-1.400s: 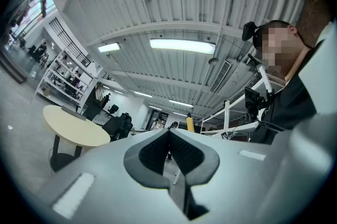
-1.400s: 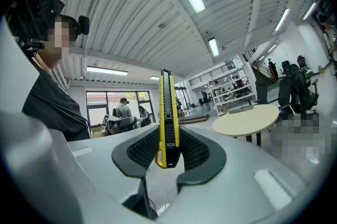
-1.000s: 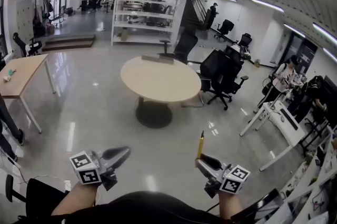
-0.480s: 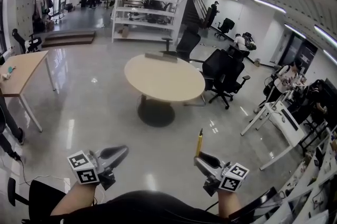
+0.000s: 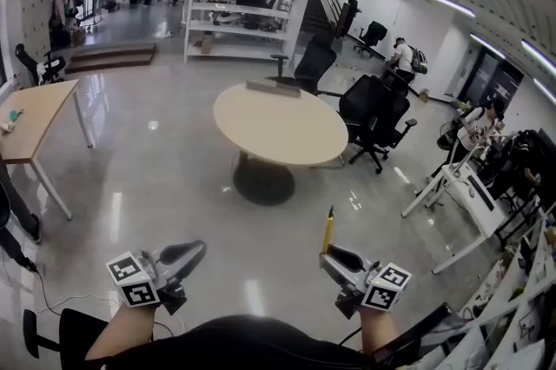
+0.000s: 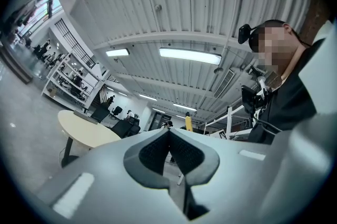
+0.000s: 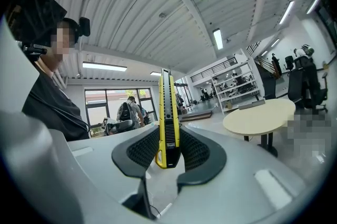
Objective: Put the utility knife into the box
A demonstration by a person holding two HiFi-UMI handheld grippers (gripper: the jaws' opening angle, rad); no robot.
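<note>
A yellow utility knife [image 5: 328, 230] stands upright in my right gripper [image 5: 334, 256], low in the head view. In the right gripper view the knife [image 7: 167, 112] is clamped between the two dark pads, its tip pointing up past them, and the right gripper [image 7: 168, 157] is shut on it. My left gripper [image 5: 188, 253] is held level at the lower left with its jaws pressed together and nothing in them; the left gripper [image 6: 169, 133] shows no gap. A flat grey object [image 5: 273, 89] lies on the far edge of a round beige table [image 5: 280, 129] ahead; whether it is the box I cannot tell.
Black office chairs [image 5: 373, 112] stand right of the round table. A wooden desk [image 5: 35, 121] is at the left, white shelving [image 5: 230, 8] at the back, and white desks [image 5: 469, 194] with people at the right. Glossy floor [image 5: 174, 186] lies between me and the table.
The head view has drifted, so the round table sits slightly lower and further right. Both grippers keep their pose, and the knife stays in the right one.
</note>
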